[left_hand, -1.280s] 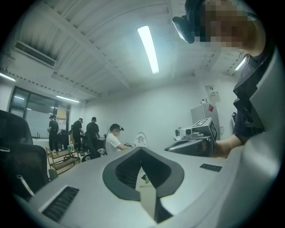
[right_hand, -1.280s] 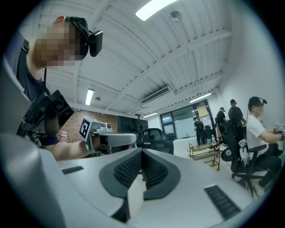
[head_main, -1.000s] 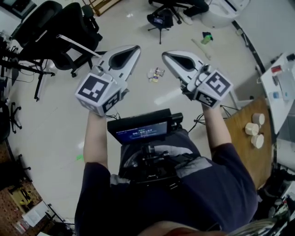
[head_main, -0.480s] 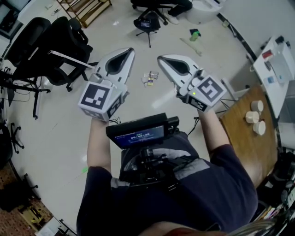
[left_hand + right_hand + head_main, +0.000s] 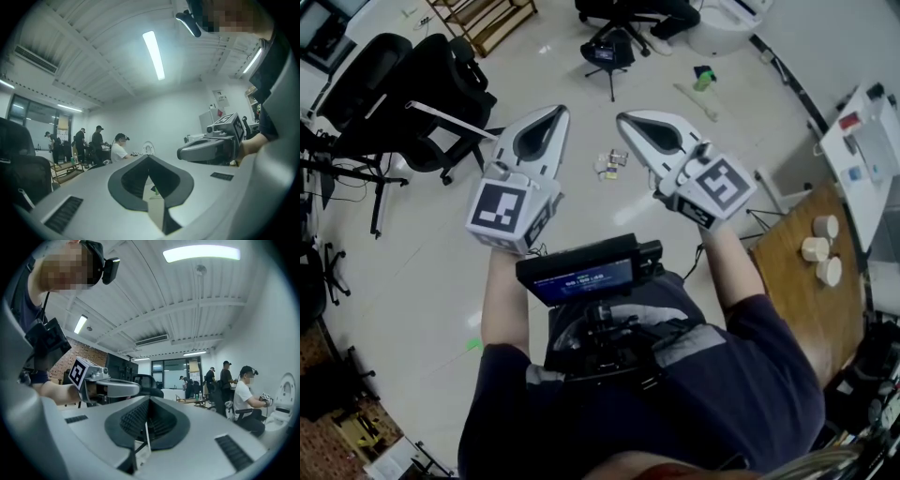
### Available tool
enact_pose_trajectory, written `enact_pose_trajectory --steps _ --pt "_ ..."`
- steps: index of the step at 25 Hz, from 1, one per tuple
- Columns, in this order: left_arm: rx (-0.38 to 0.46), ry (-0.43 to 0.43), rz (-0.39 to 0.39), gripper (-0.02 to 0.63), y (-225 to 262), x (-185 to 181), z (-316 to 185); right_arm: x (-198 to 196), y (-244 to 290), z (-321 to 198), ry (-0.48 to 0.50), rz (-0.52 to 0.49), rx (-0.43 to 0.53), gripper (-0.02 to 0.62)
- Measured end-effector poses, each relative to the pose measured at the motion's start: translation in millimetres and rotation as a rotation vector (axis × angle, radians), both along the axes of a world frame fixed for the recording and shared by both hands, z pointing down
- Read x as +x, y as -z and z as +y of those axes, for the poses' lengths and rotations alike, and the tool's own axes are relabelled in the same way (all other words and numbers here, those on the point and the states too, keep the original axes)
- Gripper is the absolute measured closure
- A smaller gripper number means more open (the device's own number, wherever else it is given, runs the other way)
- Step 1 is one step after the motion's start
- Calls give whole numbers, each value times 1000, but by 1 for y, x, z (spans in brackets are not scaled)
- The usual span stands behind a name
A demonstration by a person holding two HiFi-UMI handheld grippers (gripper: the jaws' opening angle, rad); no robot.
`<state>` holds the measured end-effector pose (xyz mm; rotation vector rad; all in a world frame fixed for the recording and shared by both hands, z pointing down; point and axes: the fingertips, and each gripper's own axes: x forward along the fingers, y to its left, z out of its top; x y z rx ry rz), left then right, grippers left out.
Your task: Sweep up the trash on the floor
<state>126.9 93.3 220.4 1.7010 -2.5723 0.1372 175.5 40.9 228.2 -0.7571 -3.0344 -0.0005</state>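
Both grippers are clenched and empty. The left gripper (image 5: 557,111) and the right gripper (image 5: 622,117) are held out level and side by side, each with its jaws pressed together and nothing between them. The left gripper view and the right gripper view confirm this: past the closed tips they show only the room.

The trash (image 5: 612,161) is a small cluster of wrappers or packets on the pale floor (image 5: 412,281). It lies below and ahead of the tips, in the gap between the two grippers and slightly nearer the right one. Neither gripper touches it.

Judging from this, sweeping has not begun. The person stands over the litter with no broom or dustpan in either tool, so this is the approach stage.

The next move calls for a sweeping tool. A pale stick-like item (image 5: 695,99) and a green object (image 5: 703,77) lie on the floor ahead and to the right of the right gripper, well apart from it. They may be the tools, but they are too small to tell. Whichever gripper goes for them must open first, and it must come down from its level hold to floor height.

Black office chairs (image 5: 422,84) stand to the left of the left gripper, clear of the litter.
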Motion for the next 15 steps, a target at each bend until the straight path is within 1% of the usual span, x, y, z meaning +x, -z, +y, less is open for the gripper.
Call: enact_pose_trajectory --steps 5,10,15 --pt "-1 10 -12 606 -5 2 1 -1 -5 1 27 8 -8 586" --pt "-14 34 -2 606 -10 2 4 -3 -13 1 53 25 -5 586" --pt "-8 48 -1 606 -13 1 10 -6 -22 6 81 51 1 586"
